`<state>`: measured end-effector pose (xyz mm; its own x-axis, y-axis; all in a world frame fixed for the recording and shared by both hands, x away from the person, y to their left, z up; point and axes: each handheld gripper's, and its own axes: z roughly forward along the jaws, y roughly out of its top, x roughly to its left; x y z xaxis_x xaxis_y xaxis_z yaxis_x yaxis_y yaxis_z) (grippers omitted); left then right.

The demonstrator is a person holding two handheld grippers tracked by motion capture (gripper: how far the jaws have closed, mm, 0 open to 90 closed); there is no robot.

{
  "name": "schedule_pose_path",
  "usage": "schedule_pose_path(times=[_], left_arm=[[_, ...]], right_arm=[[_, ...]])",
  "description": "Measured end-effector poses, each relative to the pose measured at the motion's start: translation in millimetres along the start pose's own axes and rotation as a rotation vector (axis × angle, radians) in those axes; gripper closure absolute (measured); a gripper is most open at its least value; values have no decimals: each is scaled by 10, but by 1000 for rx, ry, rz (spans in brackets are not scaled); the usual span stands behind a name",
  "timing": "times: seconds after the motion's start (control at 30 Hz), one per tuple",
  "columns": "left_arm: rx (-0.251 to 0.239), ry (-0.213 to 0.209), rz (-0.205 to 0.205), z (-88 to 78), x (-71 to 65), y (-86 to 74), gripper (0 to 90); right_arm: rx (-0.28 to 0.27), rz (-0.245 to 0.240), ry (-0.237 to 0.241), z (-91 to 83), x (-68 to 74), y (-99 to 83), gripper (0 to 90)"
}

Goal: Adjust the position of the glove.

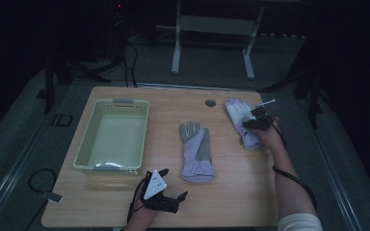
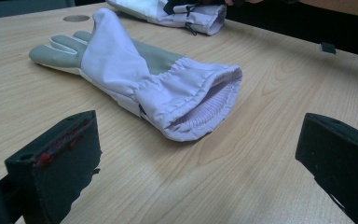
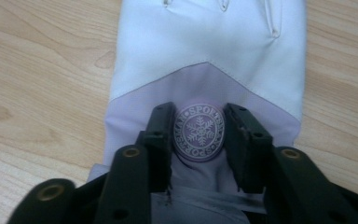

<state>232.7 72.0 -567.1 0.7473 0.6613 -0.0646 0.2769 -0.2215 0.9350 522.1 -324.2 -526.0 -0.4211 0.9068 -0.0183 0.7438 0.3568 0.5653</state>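
Right gripper (image 3: 198, 133) pinches a fabric fold of the white glove (image 1: 243, 122) near the table's (image 1: 250, 192) far right corner, so squeeze fully before lifting; left gripper (image 1: 166, 192) waits apart at the near edge.

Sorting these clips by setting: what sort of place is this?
Probably a lab or recording room: a bare wooden table, dark surroundings with a metal stand, and cables on the floor.
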Motion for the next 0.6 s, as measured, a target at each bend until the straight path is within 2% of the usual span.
schedule_pose_path(times=[0.17,0.23,0.3,0.4,0.53,0.6], left_arm=[[0,0,-2,1,-1,0,0],[0,0,-1,0,-1,0,0],[1,0,-2,0,0,0,0],[1,1,-2,0,2,0,0],[0,1,1,1,-1,1,0],[0,1,1,1,-1,1,0]], right_arm=[[-1,6,-33,-20,88,4,761],[0,38,-43,-48,108,15,786],[7,62,-57,-89,149,30,799],[4,71,-89,-164,211,45,805],[-6,88,-91,-257,261,33,808],[-42,77,-112,-388,354,-12,811]])
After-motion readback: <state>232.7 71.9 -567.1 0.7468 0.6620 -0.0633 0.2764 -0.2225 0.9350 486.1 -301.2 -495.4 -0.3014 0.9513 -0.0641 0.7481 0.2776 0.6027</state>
